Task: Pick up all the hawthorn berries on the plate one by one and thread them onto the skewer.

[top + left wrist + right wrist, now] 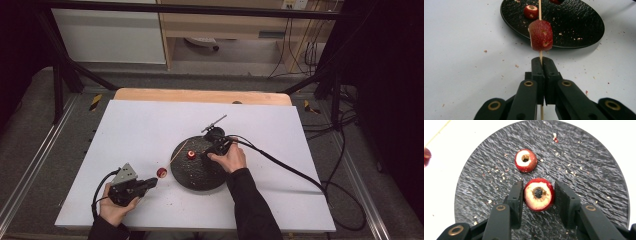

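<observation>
A thin wooden skewer [539, 10] carries one red cored fruit [541, 35], and my left gripper [541, 61] is shut on the skewer just below that fruit. From above, this gripper [151, 183] sits left of the black round plate [200, 175], with the skewer [177, 151] slanting over the plate's rim. My right gripper [539, 192] is open over the plate [586, 175], its jaws on either side of a cored red fruit [539, 194]; the left jaw touches it and the right stands slightly off. A second cored fruit [525, 160] lies just beyond.
The plate rests on a white table board [150, 125] sprinkled with small fruit crumbs. A wooden edge [200, 95] runs along the far side. Black cables [300, 172] trail from the right gripper across the board's right half and off it.
</observation>
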